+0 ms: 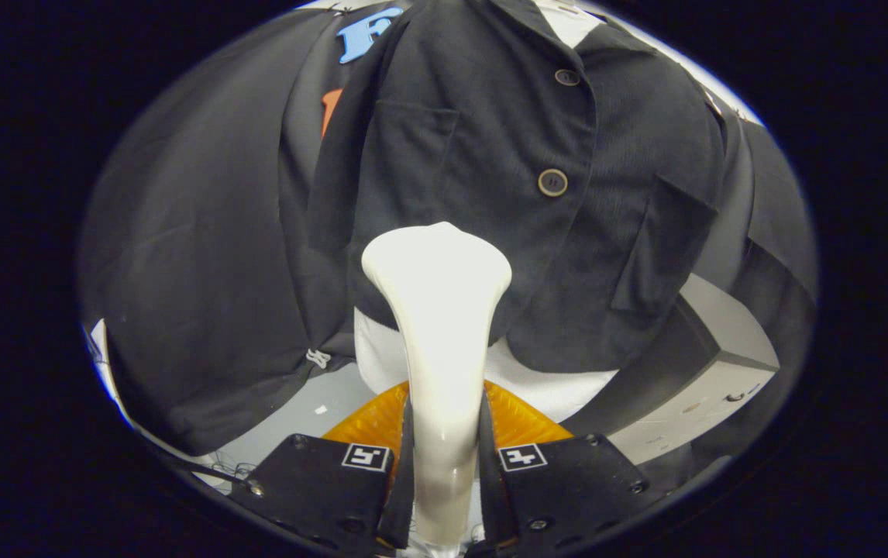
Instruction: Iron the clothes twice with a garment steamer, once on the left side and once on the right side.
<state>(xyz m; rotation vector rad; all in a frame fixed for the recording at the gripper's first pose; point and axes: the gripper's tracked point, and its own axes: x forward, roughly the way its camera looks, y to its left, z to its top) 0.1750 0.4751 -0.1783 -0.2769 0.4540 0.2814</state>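
Gripper view: contents listed from the fingers outward.
Gripper (444,465): both fingers were clamped on the neck of the garment steamer, one pressing each side.
Garment steamer (438,325): white, upright between the fingers, its wide head just ahead of them and over the lower left front of the jacket; whether it touched the cloth could not be told.
Orange piece (518,418): ribbed, low behind the steamer's neck, just beyond the fingers.
White form (545,384): showed below the jacket hem.
Jacket (483,139): dark, buttoned, hung upright beyond the steamer, with two buttons and front pockets visible.
Grey box (711,387): stood beside the jacket's lower right.
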